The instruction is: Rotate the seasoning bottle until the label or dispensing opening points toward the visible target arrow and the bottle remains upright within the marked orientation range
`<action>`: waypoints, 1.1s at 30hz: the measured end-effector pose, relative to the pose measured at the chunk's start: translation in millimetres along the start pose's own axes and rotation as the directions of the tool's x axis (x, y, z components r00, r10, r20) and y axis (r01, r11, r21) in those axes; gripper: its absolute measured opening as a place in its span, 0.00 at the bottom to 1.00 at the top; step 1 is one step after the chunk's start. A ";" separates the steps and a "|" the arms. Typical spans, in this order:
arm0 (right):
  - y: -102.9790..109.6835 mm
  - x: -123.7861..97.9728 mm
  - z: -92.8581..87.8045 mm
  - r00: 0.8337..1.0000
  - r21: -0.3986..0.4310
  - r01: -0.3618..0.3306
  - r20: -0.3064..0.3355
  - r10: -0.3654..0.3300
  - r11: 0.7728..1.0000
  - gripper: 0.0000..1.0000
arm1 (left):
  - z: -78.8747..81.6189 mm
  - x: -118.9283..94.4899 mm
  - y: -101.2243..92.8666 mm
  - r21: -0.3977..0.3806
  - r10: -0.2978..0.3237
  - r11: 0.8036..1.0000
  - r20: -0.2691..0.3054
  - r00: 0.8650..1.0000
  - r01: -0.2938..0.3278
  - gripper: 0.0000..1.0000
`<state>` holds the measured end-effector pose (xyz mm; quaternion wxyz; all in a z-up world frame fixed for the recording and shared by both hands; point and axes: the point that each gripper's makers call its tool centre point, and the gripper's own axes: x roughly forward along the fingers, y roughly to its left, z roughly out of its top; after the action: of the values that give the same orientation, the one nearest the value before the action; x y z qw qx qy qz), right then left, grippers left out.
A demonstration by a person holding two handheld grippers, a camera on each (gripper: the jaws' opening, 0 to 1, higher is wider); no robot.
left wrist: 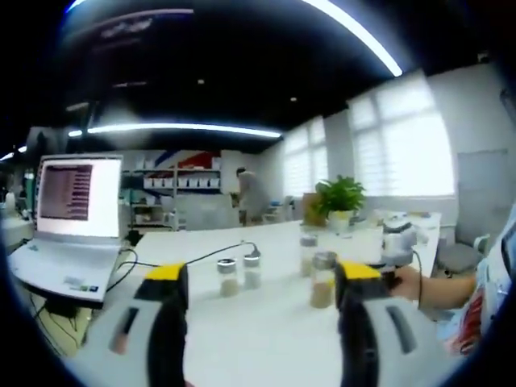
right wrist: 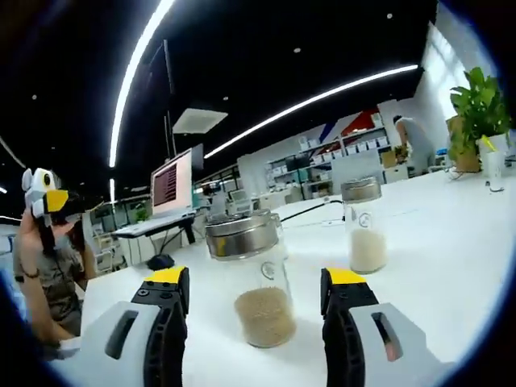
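A clear seasoning bottle [right wrist: 260, 310] with a metal lid and beige granules stands upright on the white table [right wrist: 451, 258]. It sits between the jaws of my right gripper [right wrist: 256, 276], which is open with a gap on each side of the glass. My left gripper [left wrist: 262, 274] is open and holds nothing, raised over the table; several small bottles stand beyond it, the nearest [left wrist: 322, 280] by its right jaw. A hand [left wrist: 411, 282] holds the right gripper [left wrist: 395, 240] at the right. In the right gripper view the left gripper [right wrist: 44, 197] is held up at far left.
A second bottle [right wrist: 363, 226] stands behind and to the right of the first. An open laptop [left wrist: 72, 201] with cables sits at the table's left end. A potted plant [left wrist: 339, 197] stands at the far side. A person [right wrist: 48, 274] sits at the table.
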<state>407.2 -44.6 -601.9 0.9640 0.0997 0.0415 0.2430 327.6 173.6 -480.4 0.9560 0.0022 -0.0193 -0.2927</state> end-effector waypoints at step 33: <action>-13.1 38.4 -11.8 0.931 -0.229 0.347 -0.032 -0.364 0.909 0.42 | -10.0 4.2 2.7 -0.032 -0.005 0.999 -0.025 1.000 0.005 0.78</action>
<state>445.5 -35.6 -617.4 0.9949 -0.0255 0.0677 0.0700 332.9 173.5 -490.2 0.9553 -0.0091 -0.0026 -0.2954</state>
